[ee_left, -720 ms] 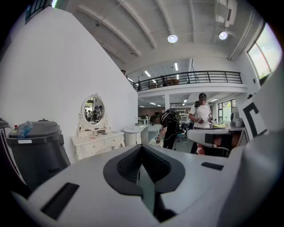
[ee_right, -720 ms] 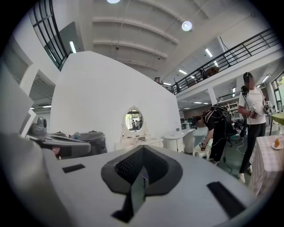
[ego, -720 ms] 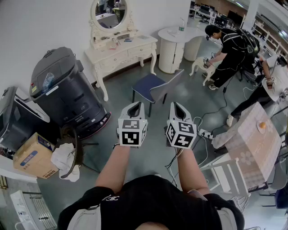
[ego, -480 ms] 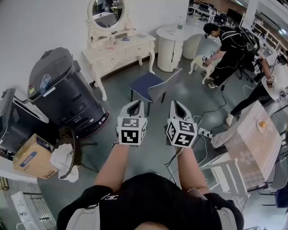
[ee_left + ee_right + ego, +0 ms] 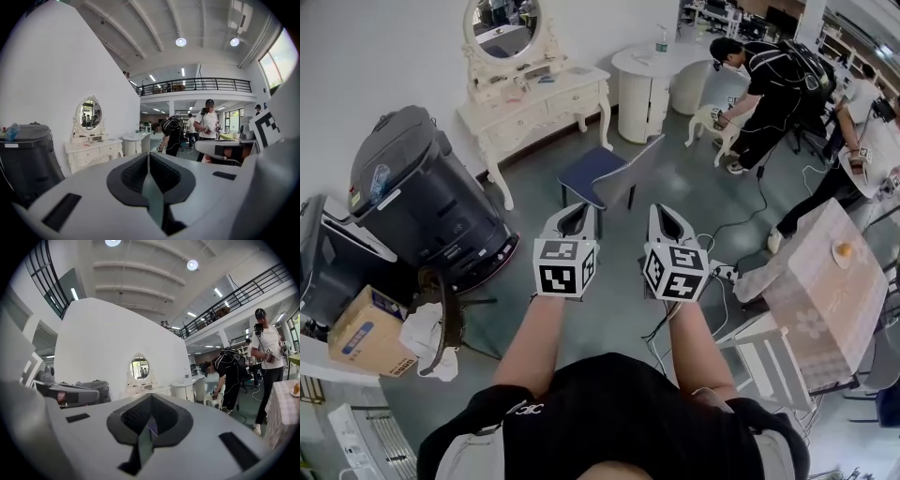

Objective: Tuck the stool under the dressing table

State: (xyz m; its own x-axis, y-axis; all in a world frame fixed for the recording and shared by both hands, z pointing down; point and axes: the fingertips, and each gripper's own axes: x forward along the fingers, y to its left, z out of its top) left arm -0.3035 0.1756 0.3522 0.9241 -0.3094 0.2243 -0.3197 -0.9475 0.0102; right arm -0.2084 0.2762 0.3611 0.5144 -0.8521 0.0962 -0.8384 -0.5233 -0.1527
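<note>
The stool [image 5: 592, 172], blue-seated with a grey back panel, is standing on the floor in front of the dressing table [image 5: 546, 101], clear of its leg space and not yet tucked in. Its seat is sitting at an angle to the dressing table's front, with the back panel on the side away from the dressing table.

The stool is lying between the dressing table and both sets of tongs, straight ahead of them. The left tongs [image 5: 573, 217] are looking the nearer of the two, and the right tongs [image 5: 666, 221] are hanging level beside them, further from the dressing table. Both are closed and holding nothing.

Only the head view is showing the stool. The left gripper view is showing the shut tongs [image 5: 149, 174] and the dressing table [image 5: 93, 152] beyond, and the right gripper view is doing the same [image 5: 140, 389]. In both, the gripper's own body is hiding the floor where the stool stands.
</note>
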